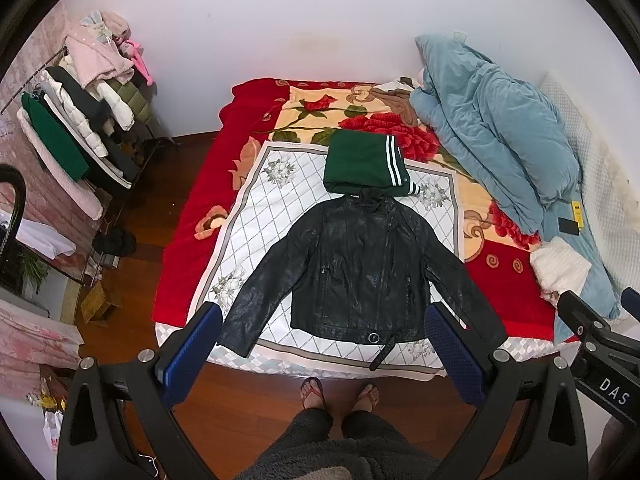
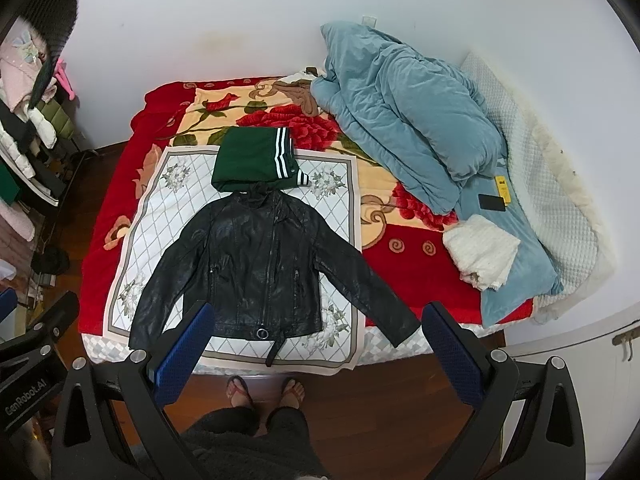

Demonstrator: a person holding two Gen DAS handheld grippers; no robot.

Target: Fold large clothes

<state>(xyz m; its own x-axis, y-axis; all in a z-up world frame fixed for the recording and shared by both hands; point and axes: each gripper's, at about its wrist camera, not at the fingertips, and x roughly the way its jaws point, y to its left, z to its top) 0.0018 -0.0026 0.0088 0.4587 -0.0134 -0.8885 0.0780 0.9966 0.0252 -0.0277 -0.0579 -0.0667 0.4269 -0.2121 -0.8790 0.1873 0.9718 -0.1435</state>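
Observation:
A black leather jacket (image 1: 356, 264) lies flat, front up, sleeves spread, on a white diamond-pattern cloth (image 1: 256, 216) on the bed; it also shows in the right wrist view (image 2: 260, 268). A folded green garment with white stripes (image 1: 364, 164) sits just beyond its collar, also seen in the right wrist view (image 2: 252, 160). My left gripper (image 1: 324, 344) is open and empty, held high above the bed's near edge. My right gripper (image 2: 316, 344) is open and empty, at the same height beside it.
A red floral blanket (image 1: 192, 216) covers the bed. A blue quilt (image 2: 404, 120) is heaped at the right, with a white folded cloth (image 2: 480, 256) and a black phone (image 2: 491, 202). A clothes rack (image 1: 80, 120) stands left. The person's feet (image 1: 340, 394) stand on the wooden floor.

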